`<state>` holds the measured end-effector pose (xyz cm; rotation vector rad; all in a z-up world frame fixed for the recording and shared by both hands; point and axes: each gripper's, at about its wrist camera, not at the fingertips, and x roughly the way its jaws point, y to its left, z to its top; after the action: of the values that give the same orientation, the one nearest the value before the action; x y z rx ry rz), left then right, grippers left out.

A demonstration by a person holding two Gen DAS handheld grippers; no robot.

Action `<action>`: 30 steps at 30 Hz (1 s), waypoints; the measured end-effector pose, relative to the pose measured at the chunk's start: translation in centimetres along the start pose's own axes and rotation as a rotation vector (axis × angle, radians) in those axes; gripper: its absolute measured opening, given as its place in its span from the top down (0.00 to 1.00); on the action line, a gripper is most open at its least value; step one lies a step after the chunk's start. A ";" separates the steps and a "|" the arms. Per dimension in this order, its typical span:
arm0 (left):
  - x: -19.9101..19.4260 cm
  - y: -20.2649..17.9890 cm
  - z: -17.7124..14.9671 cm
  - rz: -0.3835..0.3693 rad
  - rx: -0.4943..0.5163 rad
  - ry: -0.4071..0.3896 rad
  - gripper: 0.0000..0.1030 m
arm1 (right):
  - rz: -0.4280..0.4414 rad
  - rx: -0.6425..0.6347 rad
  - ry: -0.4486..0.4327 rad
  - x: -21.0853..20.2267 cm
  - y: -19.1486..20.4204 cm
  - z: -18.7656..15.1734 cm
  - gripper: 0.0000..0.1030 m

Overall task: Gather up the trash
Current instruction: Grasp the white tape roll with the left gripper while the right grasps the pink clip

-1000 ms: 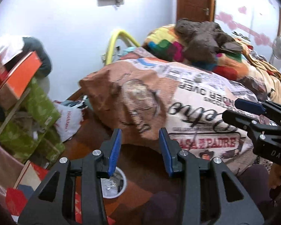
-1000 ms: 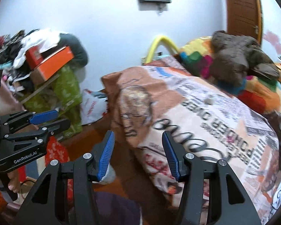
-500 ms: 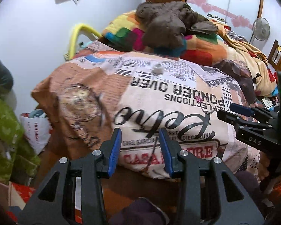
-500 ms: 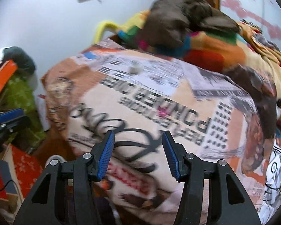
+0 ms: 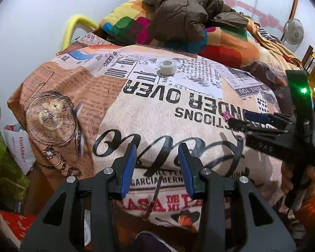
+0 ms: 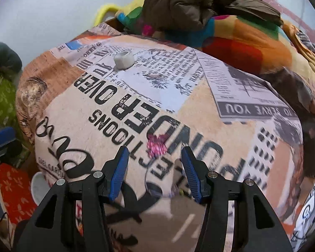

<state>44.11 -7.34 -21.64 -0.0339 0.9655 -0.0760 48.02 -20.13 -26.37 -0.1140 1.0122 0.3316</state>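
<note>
Between blurred fingers (image 6: 117, 173), pink scrap (image 6: 156, 145).

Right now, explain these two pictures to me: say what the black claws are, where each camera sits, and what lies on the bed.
No robot here: a person holds a two-finger claw in each hand, and each claw carries a wide-angle camera looking forward along its fingers. One picture looks out from the left claw. The other looks out from the right claw, which also shows from the side at the right edge of the left picture. Both are open and hold nothing. Below them lies a newspaper-print blanket on a bed. On it sit a small white ring, like a tape roll, and a pink scrap. Behind lies a brown jacket on a colourful quilt.
</note>
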 end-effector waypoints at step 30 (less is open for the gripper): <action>13.4 -3.0 13.7 -0.073 -0.014 0.033 0.61 | -0.040 0.100 -0.160 -4.8 -6.1 1.4 0.82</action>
<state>62.79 -11.46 -24.66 -0.0807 0.9981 -0.1375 48.78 -26.61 -21.89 -0.0166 0.8656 0.2486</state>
